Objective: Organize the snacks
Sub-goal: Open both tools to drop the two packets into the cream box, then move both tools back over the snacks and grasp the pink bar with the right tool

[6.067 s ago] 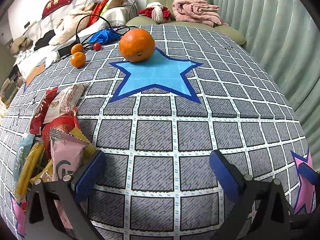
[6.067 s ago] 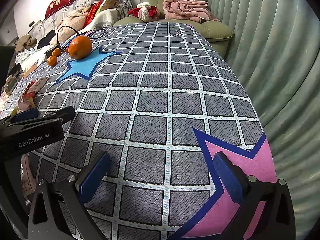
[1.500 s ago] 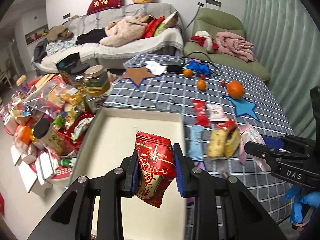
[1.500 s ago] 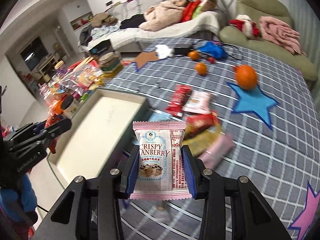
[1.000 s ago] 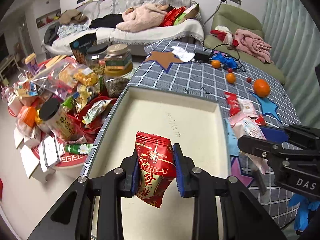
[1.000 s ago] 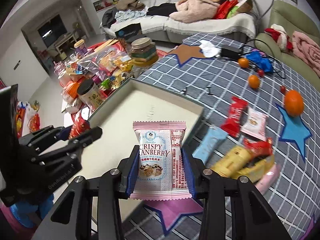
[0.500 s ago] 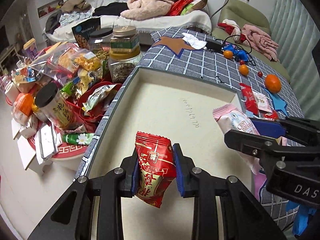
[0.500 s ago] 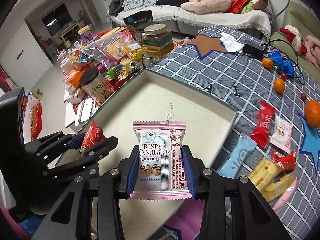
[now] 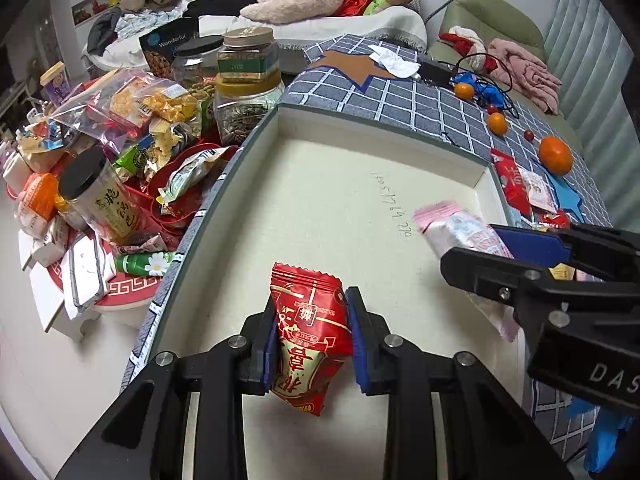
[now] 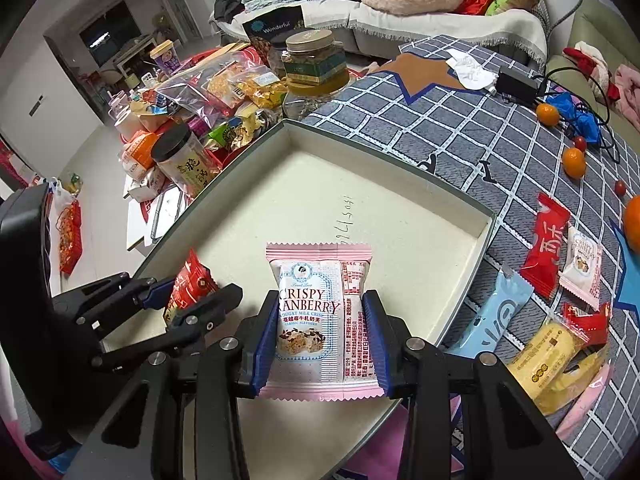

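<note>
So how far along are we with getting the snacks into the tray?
Nothing lies in the tray yet; its floor is bare. In hand: the left hand-held gripper clamps a red packet and the right hand-held gripper clamps a pink cranberry crisp packet, both over the tray. Left: a red packet, a pale blue one, yellow bars and others on the checked cloth.

"CRISPY CRANBERRY" on pink packet [image 10: 319, 312], "Wonderful" on dark bag [image 10: 276, 26]
</note>
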Tool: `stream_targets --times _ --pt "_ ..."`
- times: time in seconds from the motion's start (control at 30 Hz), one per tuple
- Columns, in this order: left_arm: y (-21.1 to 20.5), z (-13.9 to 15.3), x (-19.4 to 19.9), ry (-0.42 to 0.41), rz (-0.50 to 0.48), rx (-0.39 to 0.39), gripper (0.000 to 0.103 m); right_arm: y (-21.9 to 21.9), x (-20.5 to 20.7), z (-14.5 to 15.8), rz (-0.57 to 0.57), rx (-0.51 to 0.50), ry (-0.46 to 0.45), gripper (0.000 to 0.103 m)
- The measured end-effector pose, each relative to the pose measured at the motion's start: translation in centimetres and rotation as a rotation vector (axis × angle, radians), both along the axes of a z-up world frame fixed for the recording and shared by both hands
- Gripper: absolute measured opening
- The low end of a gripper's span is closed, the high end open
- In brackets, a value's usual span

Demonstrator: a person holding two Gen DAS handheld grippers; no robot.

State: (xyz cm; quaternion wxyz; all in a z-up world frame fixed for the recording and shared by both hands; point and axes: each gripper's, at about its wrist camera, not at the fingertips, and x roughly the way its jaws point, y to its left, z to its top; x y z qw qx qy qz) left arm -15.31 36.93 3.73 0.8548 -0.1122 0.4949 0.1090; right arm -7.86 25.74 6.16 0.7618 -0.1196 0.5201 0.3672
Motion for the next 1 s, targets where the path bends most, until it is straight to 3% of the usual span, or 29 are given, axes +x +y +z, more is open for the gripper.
stream_targets --times 0.07,0.1,0.13,0.17,0.2,0.27,0.3,0.57,0.83,1.0 --pt "-0.1 -0.1 0.0 0.002 -0.004 0.004 0.038 0.0 0.0 0.0 0.000 -0.001 0.008 0.042" --pt "-0.2 -0.1 0.0 0.004 -0.003 0.010 0.052 0.0 0.0 -0.1 0.000 0.001 0.015 0.043" --pt "-0.3 0.0 0.0 0.005 0.002 0.020 0.072 -0.1 0.1 -0.1 -0.001 0.003 0.024 0.045" --pt "-0.3 0.0 -0.2 0.002 0.009 0.030 0.081 -0.2 0.2 -0.1 -0.005 0.004 0.028 0.055" --pt "-0.4 0.2 -0.4 -0.010 0.017 0.042 0.085 -0.4 0.2 0.0 -0.014 0.002 0.025 0.075" --pt "-0.5 0.6 -0.6 -0.014 0.011 0.044 0.085 -1.0 0.2 0.3 -0.034 0.004 0.004 0.096" --pt "-0.6 0.7 -0.6 -0.014 0.009 0.042 0.085 -1.3 0.1 0.5 -0.042 0.006 -0.004 0.097" --pt "-3.3 2.3 -0.9 -0.036 -0.052 0.067 0.085 -8.3 1.6 1.1 -0.188 0.012 0.004 0.097" --pt "-10.9 4.0 -1.0 -0.071 -0.252 0.092 0.085 -19.1 3.4 -0.4 -0.449 -0.034 0.045 0.097" --pt "-15.9 3.6 -1.2 -0.046 -0.353 0.062 0.085 -22.8 4.1 -2.2 -0.542 -0.076 0.083 0.097"
